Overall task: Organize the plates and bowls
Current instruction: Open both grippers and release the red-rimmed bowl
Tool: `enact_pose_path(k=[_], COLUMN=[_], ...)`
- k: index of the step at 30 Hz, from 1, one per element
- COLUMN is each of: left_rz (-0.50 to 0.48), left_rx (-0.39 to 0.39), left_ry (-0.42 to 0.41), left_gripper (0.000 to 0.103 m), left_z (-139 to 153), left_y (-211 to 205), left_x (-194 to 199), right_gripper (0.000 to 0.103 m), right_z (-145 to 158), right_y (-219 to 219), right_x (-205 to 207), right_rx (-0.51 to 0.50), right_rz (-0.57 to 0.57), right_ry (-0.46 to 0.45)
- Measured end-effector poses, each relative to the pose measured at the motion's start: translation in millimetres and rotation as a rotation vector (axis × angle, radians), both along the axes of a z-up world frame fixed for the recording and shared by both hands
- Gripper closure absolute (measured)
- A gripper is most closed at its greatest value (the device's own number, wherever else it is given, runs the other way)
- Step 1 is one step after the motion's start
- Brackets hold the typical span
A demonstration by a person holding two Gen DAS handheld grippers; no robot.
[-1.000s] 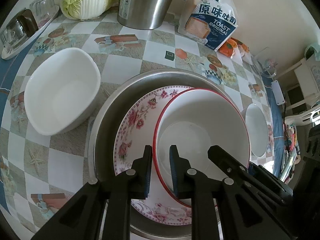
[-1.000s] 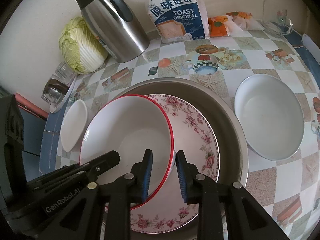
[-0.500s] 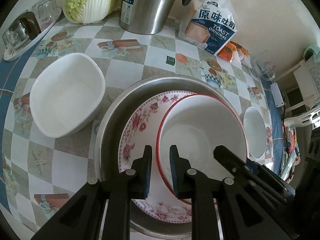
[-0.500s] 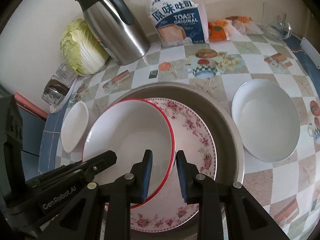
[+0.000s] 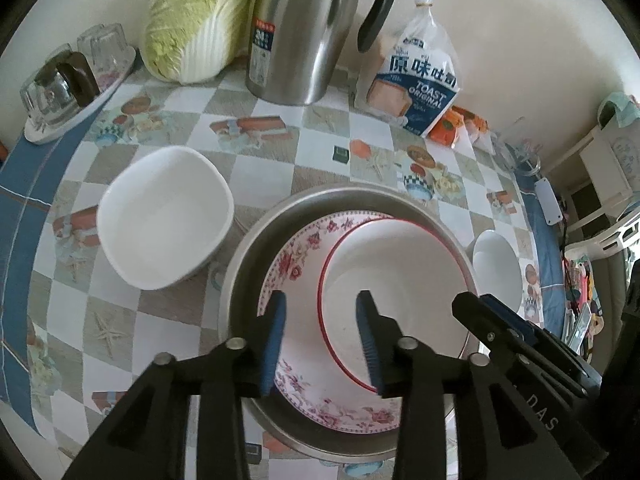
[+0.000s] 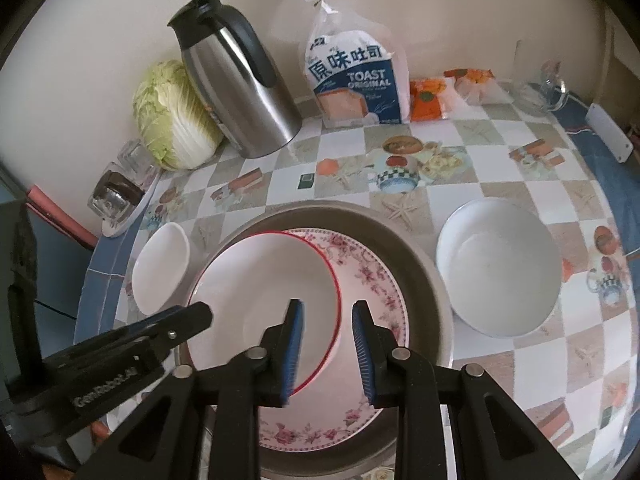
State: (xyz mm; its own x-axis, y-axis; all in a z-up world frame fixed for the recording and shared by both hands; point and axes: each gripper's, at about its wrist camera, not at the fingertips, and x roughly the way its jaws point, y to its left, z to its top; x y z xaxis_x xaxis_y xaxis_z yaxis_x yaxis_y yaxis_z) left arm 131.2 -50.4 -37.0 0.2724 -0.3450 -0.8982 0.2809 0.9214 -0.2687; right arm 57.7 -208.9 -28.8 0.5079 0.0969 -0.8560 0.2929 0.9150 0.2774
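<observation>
A red-rimmed white bowl (image 5: 396,272) (image 6: 264,280) rests on a floral plate (image 5: 296,264) (image 6: 376,280), which lies inside a round metal basin (image 5: 248,264) (image 6: 424,264). My left gripper (image 5: 320,308) hovers over the bowl's left rim with its jaws opening; the rim runs between the pads, untouched. My right gripper (image 6: 328,312) hovers over the bowl's right rim, its jaws also opening, and its pads stand off the rim. Each gripper shows in the other's view: the right gripper (image 5: 480,312) and the left gripper (image 6: 192,316).
A squarish white bowl (image 5: 164,216) (image 6: 160,268) sits left of the basin and a round white bowl (image 5: 496,268) (image 6: 496,268) right of it. At the back stand a cabbage (image 5: 192,20), a steel jug (image 5: 304,32), a toast bag (image 5: 416,80) and glasses on a tray (image 5: 60,84).
Both grippers were closed on the red-rimmed bowl's rim; now their jaws have spread off it and both have lifted a little. The bowl stays on the floral plate.
</observation>
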Motion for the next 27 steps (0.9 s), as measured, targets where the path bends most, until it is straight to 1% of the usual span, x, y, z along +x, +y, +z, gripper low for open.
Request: enact_pose_path(k=[1, 3, 4, 6, 7, 8, 10, 11, 12, 13, 14, 15, 18, 20, 21, 22, 24, 27], left_rz=[0.006, 0.014, 0.019, 0.036, 0.045, 0.054, 0.072, 0.080, 0.085, 0.094, 0.101, 0.108, 0.125, 0.140, 0.147, 0.157, 0.172, 0.199], left_rx=[0.001, 0.010, 0.017, 0.034, 0.037, 0.037, 0.038, 0.044, 0.051, 0.064, 0.071, 0.077, 0.090, 0.101, 0.109, 0.115, 0.120, 0.118], left_ry=[-0.008, -0.019, -0.024, -0.038, -0.042, -0.044, -0.045, -0.047, -0.048, -0.049, -0.050, -0.054, -0.061, -0.067, -0.071, -0.075, -0.077, -0.080], left_gripper=[0.059, 0.055, 0.049, 0.040, 0.038, 0.037, 0.030, 0.029, 0.027, 0.022, 0.019, 0.018, 0.018, 0.017, 0.017, 0.017, 0.017, 0.010], left_z=[2, 5, 6, 7, 7, 7, 7, 6, 5, 4, 4, 3, 2, 3, 3, 3, 3, 4], left_y=[2, 4, 5, 9, 12, 14, 19, 22, 23, 26, 28, 30, 36, 40, 42, 45, 50, 60], left_x=[0, -1, -1, 0, 0, 1, 2, 3, 3, 4, 4, 4, 5, 6, 7, 7, 8, 10], right_gripper=[0.063, 0.056, 0.052, 0.047, 0.042, 0.041, 0.034, 0.032, 0.028, 0.023, 0.021, 0.017, 0.016, 0.013, 0.006, 0.003, 0.002, 0.002], right_z=[2, 5, 6, 6, 6, 6, 6, 6, 6, 6, 6, 6, 6, 5, 5, 5, 5, 7], right_y=[0, 0, 0, 0, 0, 0, 1, 1, 1, 1, 2, 2, 5, 6, 7, 8, 9, 13], right_x=[-1, -2, -3, -3, -3, -3, -3, -3, -3, -3, -3, -3, -2, -2, -2, -2, -2, -1], right_rx=[-0.005, -0.022, -0.025, -0.028, -0.031, -0.034, -0.037, -0.038, -0.040, -0.042, -0.046, -0.049, -0.053, -0.053, -0.053, -0.054, -0.055, -0.059], right_rz=[-0.005, -0.009, -0.009, -0.007, -0.006, -0.006, -0.005, -0.004, -0.003, 0.000, -0.001, -0.004, 0.002, 0.005, 0.004, 0.004, 0.003, 0.002], right_ry=[-0.002, -0.004, -0.006, -0.008, -0.008, -0.008, -0.011, -0.012, -0.013, -0.015, -0.018, -0.020, -0.023, -0.025, -0.026, -0.029, -0.031, -0.037])
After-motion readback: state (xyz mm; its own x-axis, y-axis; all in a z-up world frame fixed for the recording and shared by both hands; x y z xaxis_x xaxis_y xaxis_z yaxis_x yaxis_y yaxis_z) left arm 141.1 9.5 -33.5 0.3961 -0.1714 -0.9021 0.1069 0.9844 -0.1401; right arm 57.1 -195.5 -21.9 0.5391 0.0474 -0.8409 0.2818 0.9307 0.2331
